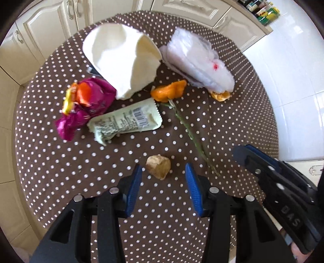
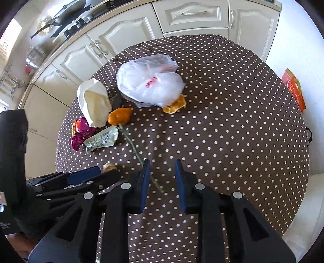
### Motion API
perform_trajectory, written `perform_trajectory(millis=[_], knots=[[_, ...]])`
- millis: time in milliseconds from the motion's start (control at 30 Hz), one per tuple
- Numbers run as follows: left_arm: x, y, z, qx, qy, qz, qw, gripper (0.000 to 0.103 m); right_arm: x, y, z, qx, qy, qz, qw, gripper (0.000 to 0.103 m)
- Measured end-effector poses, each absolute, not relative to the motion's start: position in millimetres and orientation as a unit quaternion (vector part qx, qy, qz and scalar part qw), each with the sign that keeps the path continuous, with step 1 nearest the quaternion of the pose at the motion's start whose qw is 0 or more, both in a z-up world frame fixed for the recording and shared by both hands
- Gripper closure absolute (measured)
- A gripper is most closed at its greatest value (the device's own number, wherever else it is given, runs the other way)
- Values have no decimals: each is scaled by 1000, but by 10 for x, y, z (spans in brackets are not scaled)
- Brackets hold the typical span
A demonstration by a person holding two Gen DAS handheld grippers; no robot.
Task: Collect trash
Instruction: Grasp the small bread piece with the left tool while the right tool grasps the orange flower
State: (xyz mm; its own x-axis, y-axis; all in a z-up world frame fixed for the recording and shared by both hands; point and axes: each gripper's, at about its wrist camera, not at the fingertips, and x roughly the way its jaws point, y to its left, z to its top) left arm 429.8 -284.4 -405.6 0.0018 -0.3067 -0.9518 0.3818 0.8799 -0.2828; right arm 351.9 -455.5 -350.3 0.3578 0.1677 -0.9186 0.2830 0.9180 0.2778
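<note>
Trash lies on a round table with a brown polka-dot cloth (image 1: 60, 182). A small tan lump (image 1: 158, 166) sits just ahead of my open, empty left gripper (image 1: 163, 170). Beyond lie a pale green wrapper (image 1: 129, 120), a magenta wrapper (image 1: 87, 105), a cream paper piece (image 1: 123, 58), a clear plastic bag (image 1: 198, 64), an orange wilted flower (image 1: 169, 91) with a long stem (image 1: 192, 137), and an orange peel (image 1: 220, 96). My right gripper (image 2: 162, 168) is open and empty above the stem's (image 2: 156, 184) near end; it shows in the left wrist view (image 1: 269, 168).
Cream kitchen cabinets (image 2: 182, 16) stand behind the table. A stove with pans (image 2: 60, 18) is at the far left. White tiled floor (image 1: 293, 70) lies to the right, with a red-orange packet (image 2: 294, 89) on it. The table's right half (image 2: 243, 121) holds only cloth.
</note>
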Motion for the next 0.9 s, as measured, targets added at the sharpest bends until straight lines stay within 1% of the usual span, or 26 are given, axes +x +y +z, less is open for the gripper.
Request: perform_trajectory(millis=[33,100,300,500,600,633,667,733,900], knots=[[4298,-2878,-4089,29,664,-242,707,63,3520,-4587,-3511,201,566,-34,799,79],[4309,-2913,-4127,35,661,-234,712,80,3548,-4595,-3519,200,567,-28,799,79],[4396,-2739,-3962,-7,647,-221,730,81,3796,-4486,-3598,186,569,7,801,79],[4479,-2350,-3792,-35,635,-185,749,81,4038,-4239,-3715,159,571,30,805,79],[4502,-2138,-3763,-51,634,-169,753,81,4130,-4147,-3853,141,585,33,798,79],[4478,-2098,-3755,-54,633,-166,754,81,4139,-4123,-3856,129,583,33,801,81],[4460,-2030,-3744,-59,633,-161,755,81,4149,-4091,-3848,109,583,34,804,93],[4478,-1835,-3748,-72,634,-159,753,81,4161,-4085,-3834,110,584,37,803,100],[4412,-1485,-3577,-101,625,-164,756,81,4053,-4086,-3592,114,573,32,811,100]])
